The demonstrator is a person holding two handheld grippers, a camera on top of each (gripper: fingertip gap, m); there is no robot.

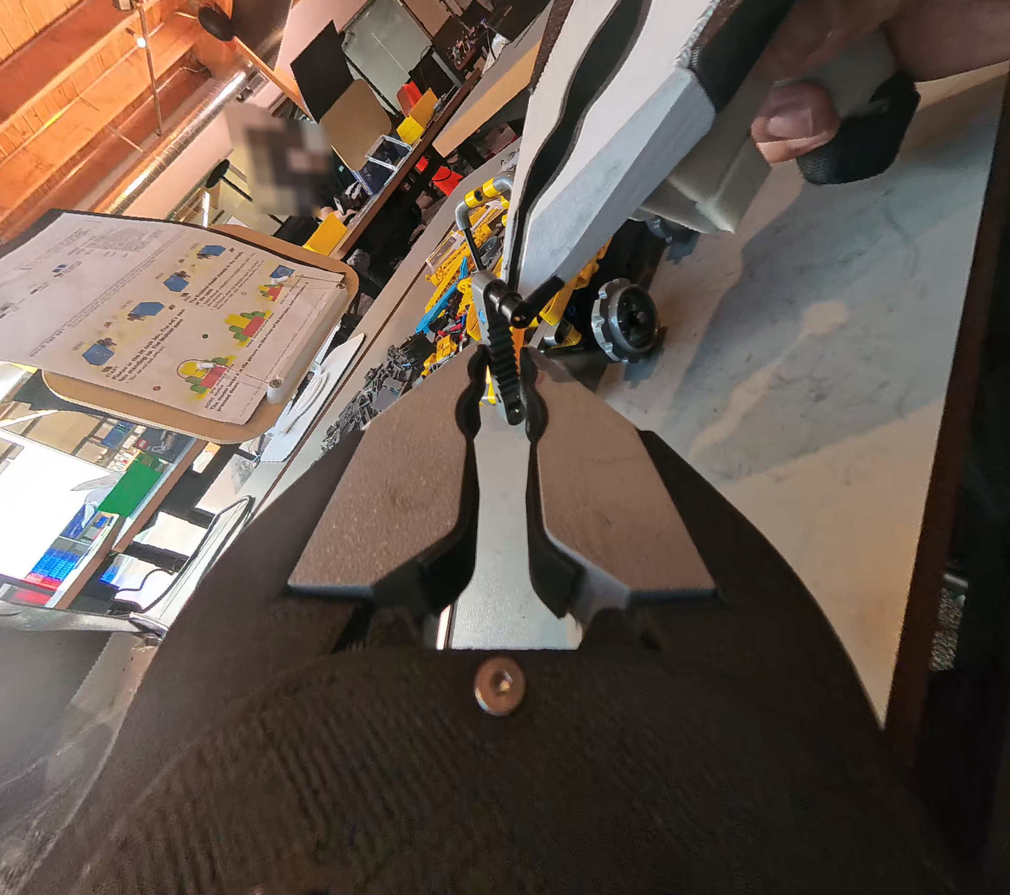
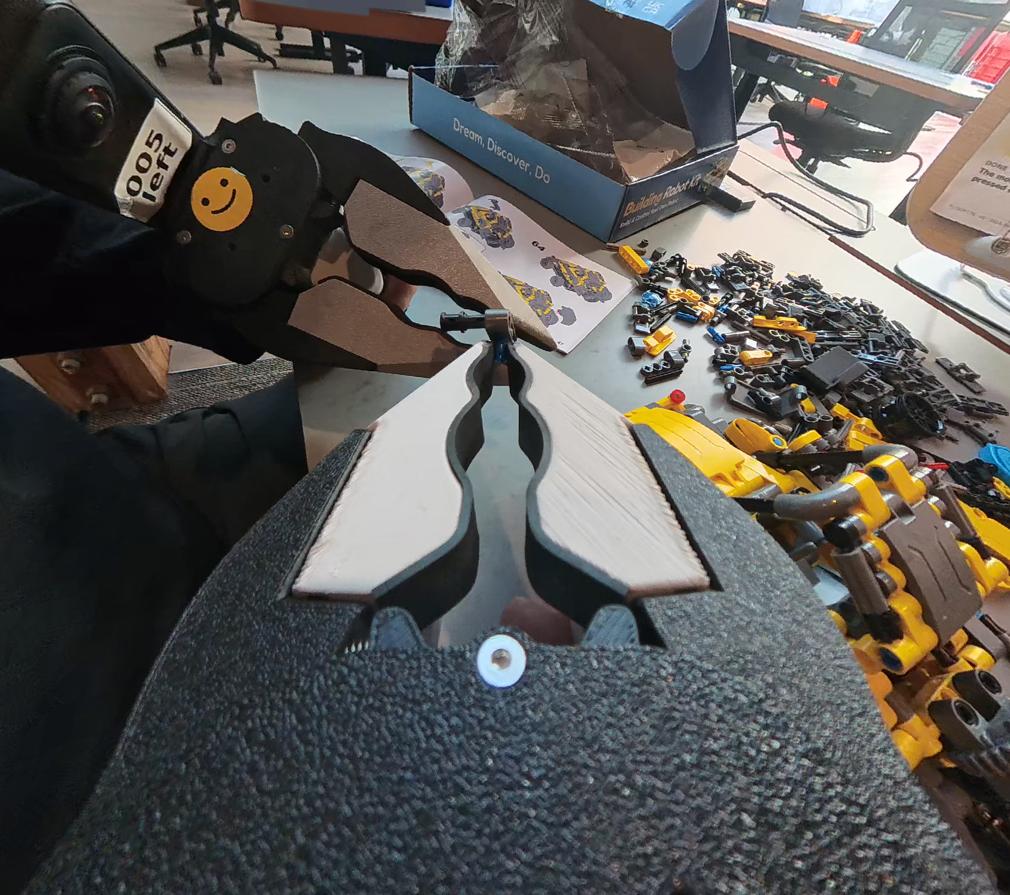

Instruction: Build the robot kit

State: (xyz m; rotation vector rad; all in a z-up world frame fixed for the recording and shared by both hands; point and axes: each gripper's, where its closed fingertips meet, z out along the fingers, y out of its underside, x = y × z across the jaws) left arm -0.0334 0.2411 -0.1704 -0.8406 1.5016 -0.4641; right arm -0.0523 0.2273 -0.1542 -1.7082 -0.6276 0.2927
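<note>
My left gripper point(image 1: 503, 380) is shut on a black toothed bar point(image 1: 501, 355), which stands up out of its fingertips above the table. A short black connector with pins point(image 1: 516, 305) sits at the bar's top end. My right gripper point(image 2: 500, 356) is shut on a small blue pin point(image 2: 499, 353) that sits in that black connector point(image 2: 500, 322). In the left wrist view the right gripper point(image 1: 514, 276) reaches in from the upper right, held by a hand point(image 1: 798, 120). In the right wrist view the left gripper point(image 2: 519, 330) comes in from the left, tips touching the same small assembly.
A yellow and black brick-built vehicle point(image 2: 820, 541) with a grey wheel point(image 1: 626, 317) stands on the grey table point(image 2: 339, 115). A pile of loose black and yellow parts point(image 2: 820, 322), an open blue box point(image 2: 546, 169) and an instruction booklet point(image 2: 552, 268) lie behind. A printed sheet stands on a board point(image 1: 164, 311). My left and right fingertips are right by each other.
</note>
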